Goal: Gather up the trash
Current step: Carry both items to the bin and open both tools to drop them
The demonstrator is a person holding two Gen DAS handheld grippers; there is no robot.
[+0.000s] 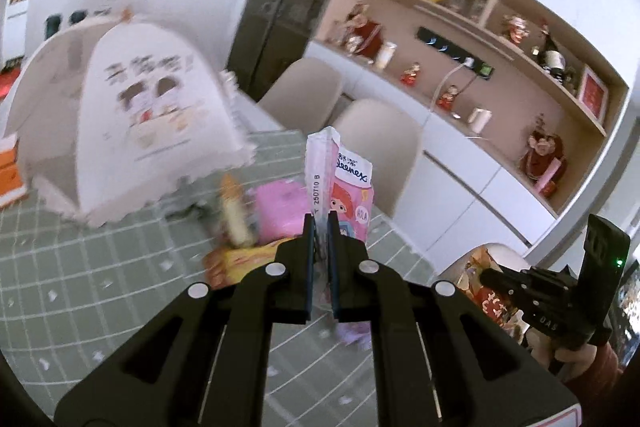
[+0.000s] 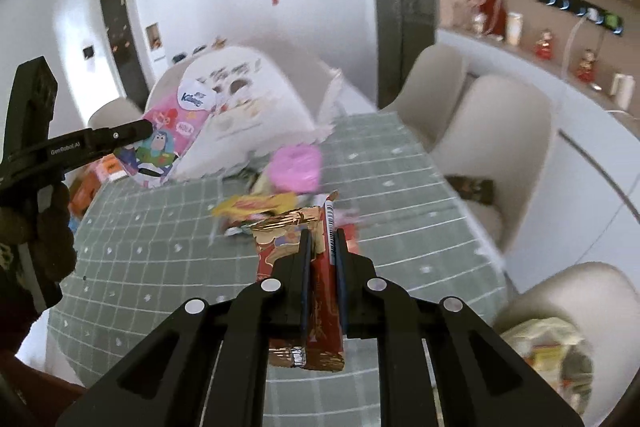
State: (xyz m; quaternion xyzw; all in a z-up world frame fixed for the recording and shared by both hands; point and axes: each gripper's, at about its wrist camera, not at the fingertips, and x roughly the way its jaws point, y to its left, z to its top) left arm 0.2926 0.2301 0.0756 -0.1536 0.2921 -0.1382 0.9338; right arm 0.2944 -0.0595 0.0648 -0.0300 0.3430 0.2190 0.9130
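My left gripper (image 1: 320, 227) is shut on a pink and white Kleenex tissue pack wrapper (image 1: 344, 183) and holds it upright above the green checked tablecloth (image 1: 100, 291). The same wrapper shows in the right wrist view (image 2: 168, 139), held by the left gripper (image 2: 146, 129). My right gripper (image 2: 323, 243) is shut on a red and gold snack wrapper (image 2: 320, 307) above the table. More trash lies on the table beyond: a pink packet (image 2: 298, 165) and a yellow wrapper (image 2: 256, 205), also in the left wrist view (image 1: 244, 259).
A white mesh food cover (image 1: 120, 107) stands at the back of the table. Beige chairs (image 2: 492, 131) line the right side. A bag with trash (image 2: 548, 351) sits on the near right chair. Shelves with figurines (image 1: 480, 67) lie behind.
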